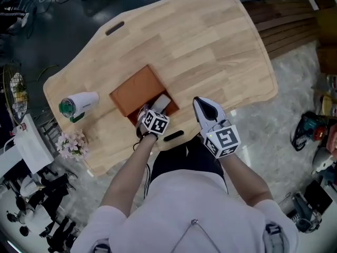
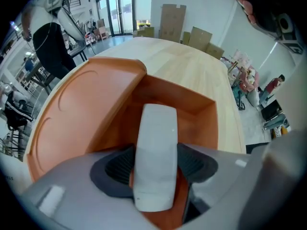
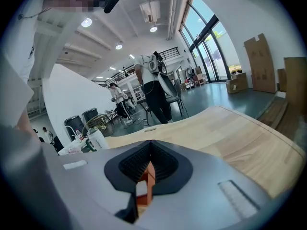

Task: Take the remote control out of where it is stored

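An orange box [image 1: 138, 87] lies with its lid open in the middle of the wooden table [image 1: 221, 46]. A light grey remote control [image 1: 162, 103] lies in the box's tray at the near end. My left gripper [image 1: 152, 112] is shut on the remote's near end. In the left gripper view the remote [image 2: 155, 152] runs lengthways between the two ribbed pads [image 2: 117, 166], above the tray [image 2: 196, 110], with the lid [image 2: 81, 114] at the left. My right gripper [image 1: 199, 104] hovers shut and empty at the box's right; in its own view the jaws [image 3: 148, 169] meet.
A white bottle with a green cap [image 1: 79, 104] lies at the table's left, with a small bunch of flowers [image 1: 71, 144] near it. Dark slots [image 1: 114, 28] [image 1: 174, 136] are cut in the tabletop. Tools [image 1: 308, 130] lie on the floor at the right. People [image 3: 153, 87] stand beyond the table.
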